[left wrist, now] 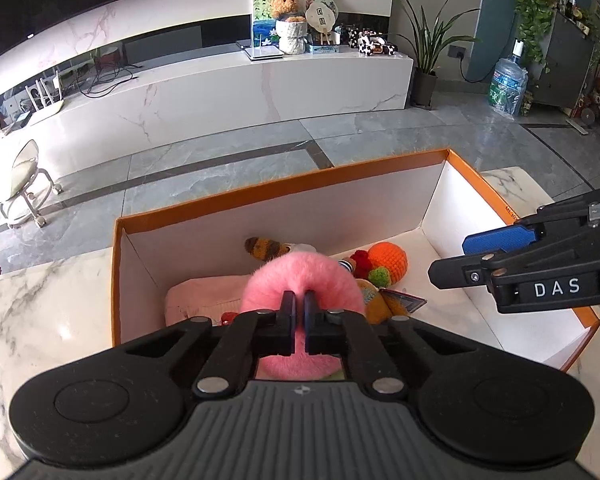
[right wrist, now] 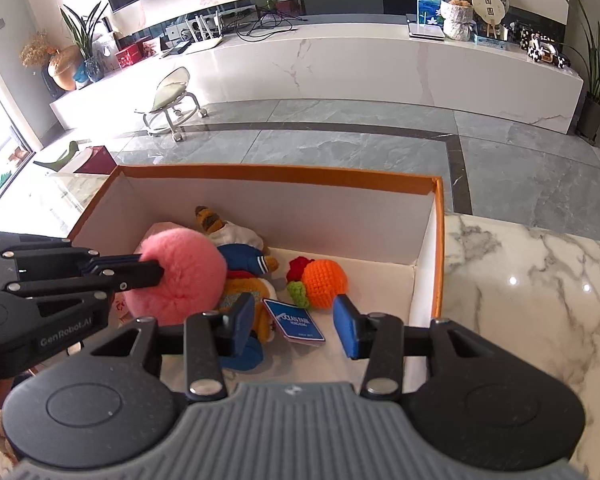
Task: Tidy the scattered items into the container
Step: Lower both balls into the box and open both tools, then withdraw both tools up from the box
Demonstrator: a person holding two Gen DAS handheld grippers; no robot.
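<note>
My left gripper [left wrist: 300,304] is shut on a pink fluffy ball [left wrist: 300,276], which it holds over the near left part of an orange-rimmed cardboard box [left wrist: 280,188] with white walls. The right wrist view shows that gripper [right wrist: 160,270] reaching in from the left, with the ball [right wrist: 180,280] above a pile of toys. In the box [right wrist: 280,172] lie an orange crochet ball [right wrist: 324,280], a plush toy with a striped tail [right wrist: 210,220] and a blue tag [right wrist: 296,320]. My right gripper [right wrist: 294,324] is open over the box with nothing between its fingers; in the left wrist view it [left wrist: 448,258] enters from the right.
The box stands on a white marble table [right wrist: 520,300], whose top shows on both sides of it [left wrist: 40,320]. Beyond the table's far edge are a grey tiled floor, a small wheeled stool [right wrist: 172,108] and a long white cabinet.
</note>
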